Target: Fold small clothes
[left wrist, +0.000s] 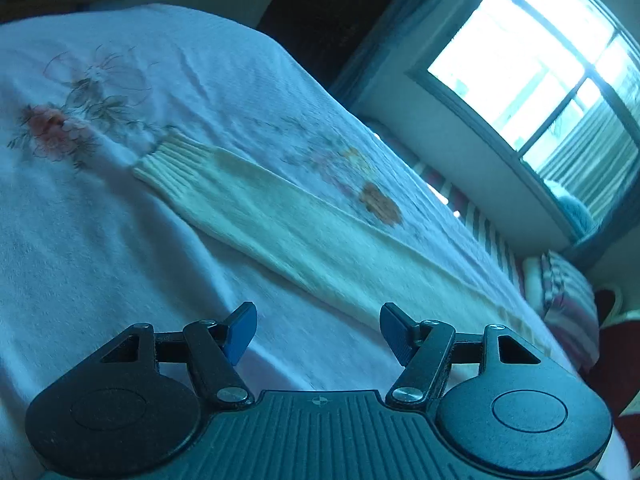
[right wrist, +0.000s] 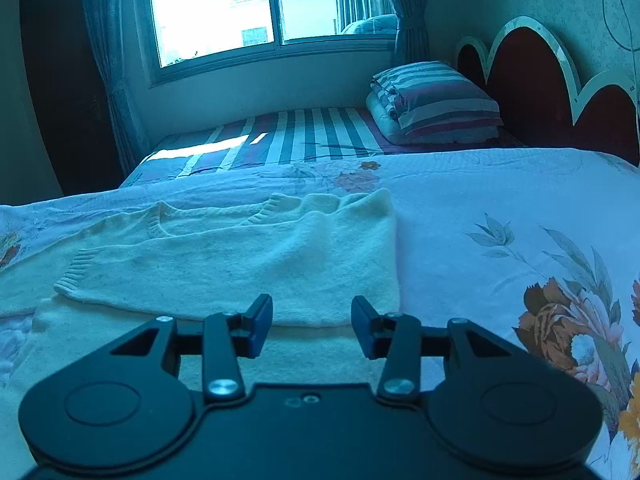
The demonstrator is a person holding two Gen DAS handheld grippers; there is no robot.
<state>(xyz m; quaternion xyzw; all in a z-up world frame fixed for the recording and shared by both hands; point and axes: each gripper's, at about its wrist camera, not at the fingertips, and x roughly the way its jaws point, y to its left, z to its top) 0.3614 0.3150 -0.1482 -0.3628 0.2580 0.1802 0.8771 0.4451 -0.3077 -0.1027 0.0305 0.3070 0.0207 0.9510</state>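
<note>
1 cream knit sweater point(right wrist: 240, 264) lies flat on the floral bedspread point(right wrist: 480, 208). Right wrist view: 1 sleeve is already folded across the body, its ribbed cuff point(right wrist: 76, 272) toward the left, and the folded side makes a straight edge on the right. Left wrist view: the other sleeve point(left wrist: 280, 216) lies stretched out on the spread, ribbed cuff point(left wrist: 172, 160) at the far end.

Right gripper point(right wrist: 312, 326): jaws apart, holding nothing, hovering over the near part of the sweater. Left gripper point(left wrist: 318, 330): jaws apart, holding nothing, above bare bedspread just short of the outstretched sleeve.

Judgement: step in hand is folding the second sleeve inward. To do it well, pinch the sleeve near the cuff with the left gripper, taking the knit only and not the spread beneath. Lift low, carry it across the body, lay it parallel to the first sleeve. The right gripper could pin the body so that the finished fold does not drag.

Count: 1 sweater, 2 sleeves, 2 grippers, 1 stack of striped folded bedding point(right wrist: 436, 100), 1 window point(right wrist: 248, 8).
</note>
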